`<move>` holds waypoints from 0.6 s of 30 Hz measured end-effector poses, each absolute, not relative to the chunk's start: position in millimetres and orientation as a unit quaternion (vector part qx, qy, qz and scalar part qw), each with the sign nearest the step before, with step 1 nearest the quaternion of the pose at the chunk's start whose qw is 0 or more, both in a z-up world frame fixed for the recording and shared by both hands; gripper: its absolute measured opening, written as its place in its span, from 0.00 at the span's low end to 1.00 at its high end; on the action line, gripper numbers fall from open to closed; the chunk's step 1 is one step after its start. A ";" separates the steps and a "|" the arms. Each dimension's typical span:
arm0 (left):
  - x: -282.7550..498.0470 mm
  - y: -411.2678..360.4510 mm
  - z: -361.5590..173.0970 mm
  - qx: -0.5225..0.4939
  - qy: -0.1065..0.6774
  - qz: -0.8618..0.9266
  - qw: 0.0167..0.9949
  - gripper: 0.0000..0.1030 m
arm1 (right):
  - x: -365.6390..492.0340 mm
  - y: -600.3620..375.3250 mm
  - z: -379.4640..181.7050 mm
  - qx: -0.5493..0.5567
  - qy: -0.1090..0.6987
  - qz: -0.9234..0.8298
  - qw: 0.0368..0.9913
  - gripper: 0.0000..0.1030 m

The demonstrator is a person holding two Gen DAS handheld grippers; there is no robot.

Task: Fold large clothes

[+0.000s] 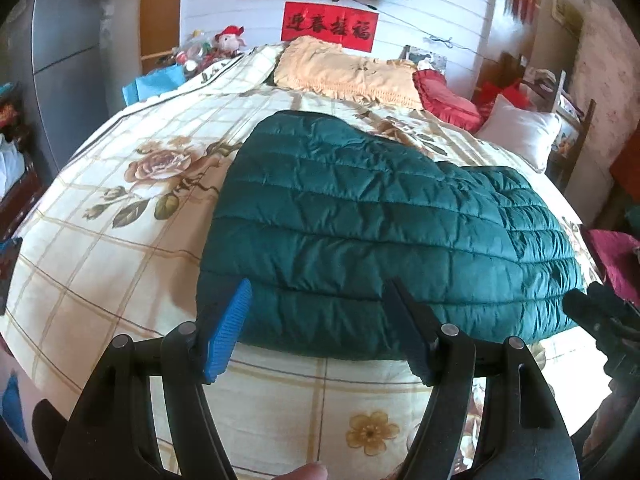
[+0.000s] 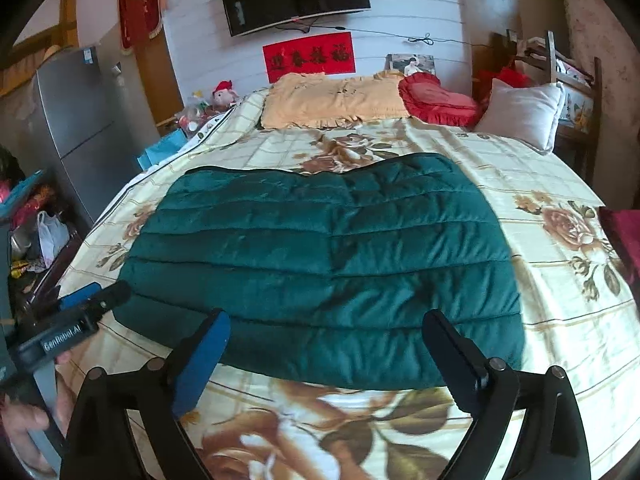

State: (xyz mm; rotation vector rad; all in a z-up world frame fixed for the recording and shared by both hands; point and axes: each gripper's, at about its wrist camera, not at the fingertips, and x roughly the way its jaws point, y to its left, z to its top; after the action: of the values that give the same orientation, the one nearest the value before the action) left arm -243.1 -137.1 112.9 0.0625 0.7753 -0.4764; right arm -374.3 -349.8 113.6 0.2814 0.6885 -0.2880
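A dark green quilted down jacket (image 1: 380,224) lies folded flat on the floral bedspread (image 1: 120,208); it also shows in the right wrist view (image 2: 320,264). My left gripper (image 1: 320,308) is open and empty, fingers spread just above the jacket's near edge toward its left end. My right gripper (image 2: 326,344) is open and empty over the same near edge. The left gripper's body (image 2: 76,320) shows at the left of the right wrist view, and the right gripper's body (image 1: 600,316) at the right edge of the left wrist view.
A yellow pillow (image 2: 332,100), a red cushion (image 2: 436,100) and a white pillow (image 2: 524,112) lie at the head of the bed. A grey fridge (image 2: 80,128) and clutter stand left of the bed. A magenta cloth (image 1: 616,256) lies at the right.
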 end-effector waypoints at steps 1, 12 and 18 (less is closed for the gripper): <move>-245.0 -137.5 113.7 0.032 0.371 -0.230 0.899 0.68 | -373.6 -346.3 113.3 0.137 0.333 -0.140 0.922 0.95; -258.3 -144.9 115.7 0.045 0.353 -0.227 0.907 0.68 | -372.2 -326.1 114.9 0.112 0.320 -0.160 0.927 1.00; -262.1 -149.4 116.7 0.055 0.347 -0.227 0.908 0.68 | -371.6 -326.8 117.8 0.102 0.316 -0.173 0.927 1.00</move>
State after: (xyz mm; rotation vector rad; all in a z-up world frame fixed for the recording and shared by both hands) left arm -262.1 -149.4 116.7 0.1138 0.7168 -0.4691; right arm -371.6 -326.8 117.8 0.2094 0.6469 -0.3541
